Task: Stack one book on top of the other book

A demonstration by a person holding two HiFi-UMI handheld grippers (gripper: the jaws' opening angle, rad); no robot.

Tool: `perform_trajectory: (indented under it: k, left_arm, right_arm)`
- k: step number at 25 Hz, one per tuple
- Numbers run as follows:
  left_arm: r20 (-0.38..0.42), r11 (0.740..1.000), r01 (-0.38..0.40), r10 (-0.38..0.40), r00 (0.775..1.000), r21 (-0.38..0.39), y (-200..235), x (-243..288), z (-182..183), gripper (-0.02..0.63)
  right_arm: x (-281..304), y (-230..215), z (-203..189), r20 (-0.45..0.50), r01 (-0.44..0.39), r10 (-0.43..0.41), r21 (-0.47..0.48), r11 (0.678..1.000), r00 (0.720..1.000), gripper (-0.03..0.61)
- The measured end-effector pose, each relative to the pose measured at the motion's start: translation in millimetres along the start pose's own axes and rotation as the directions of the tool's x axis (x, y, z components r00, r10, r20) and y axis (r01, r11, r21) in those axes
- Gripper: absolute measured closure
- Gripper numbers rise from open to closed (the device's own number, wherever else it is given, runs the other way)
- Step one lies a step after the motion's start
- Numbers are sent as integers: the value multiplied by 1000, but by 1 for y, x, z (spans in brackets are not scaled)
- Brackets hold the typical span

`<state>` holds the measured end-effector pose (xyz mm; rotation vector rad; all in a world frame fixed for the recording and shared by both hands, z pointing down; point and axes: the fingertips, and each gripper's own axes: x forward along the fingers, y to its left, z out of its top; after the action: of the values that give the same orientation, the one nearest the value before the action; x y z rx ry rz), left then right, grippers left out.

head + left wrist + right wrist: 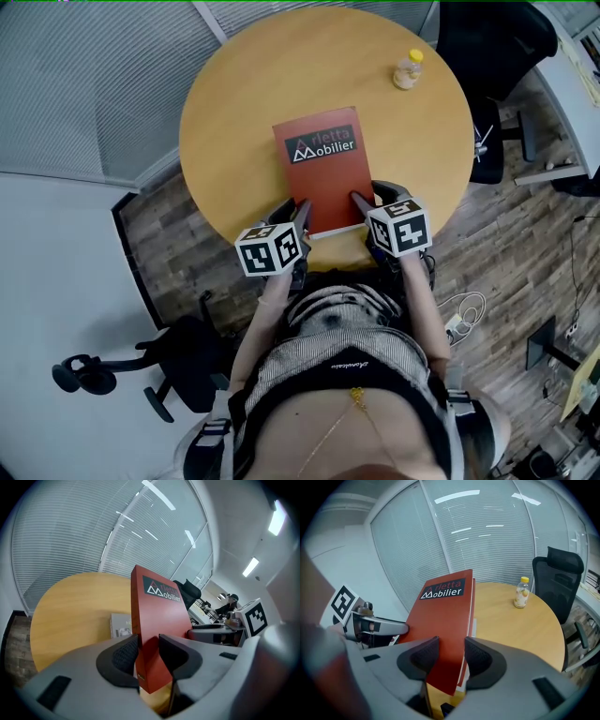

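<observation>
A red book (323,173) titled "Mobilier" lies lengthwise near the front edge of the round wooden table (244,103). My left gripper (302,212) is shut on its near left corner and my right gripper (361,202) is shut on its near right corner. In the left gripper view the red book (159,616) stands between the pads of the left gripper (149,651), raised at a tilt above a grey book (121,625) lying flat on the table. In the right gripper view the right gripper (451,656) clamps the red book (440,616); a pale edge of the second book (474,625) shows beneath.
A small bottle with a yellow cap (408,68) stands at the table's far right. A black office chair (487,47) is behind the table on the right, another chair (112,370) on the floor at the near left. Glass walls with blinds (94,84) close the left side.
</observation>
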<state>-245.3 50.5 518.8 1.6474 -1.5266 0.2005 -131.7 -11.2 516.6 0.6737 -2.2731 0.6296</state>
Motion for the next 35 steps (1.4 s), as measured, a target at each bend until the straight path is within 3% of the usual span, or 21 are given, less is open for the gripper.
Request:
perform_trajectory:
  k: [11,35]
  left_arm:
    - [-19,1000,-9,9,1000,-7,5,4,-8,478]
    - [-153,996,-40,28,988,-77,34,39,-53,479]
  right_arm:
    - [9,-1,-9,-30,-17,18,16,1000,999,397]
    - [55,-16,-56,-165,-57,72,91,994,984,397]
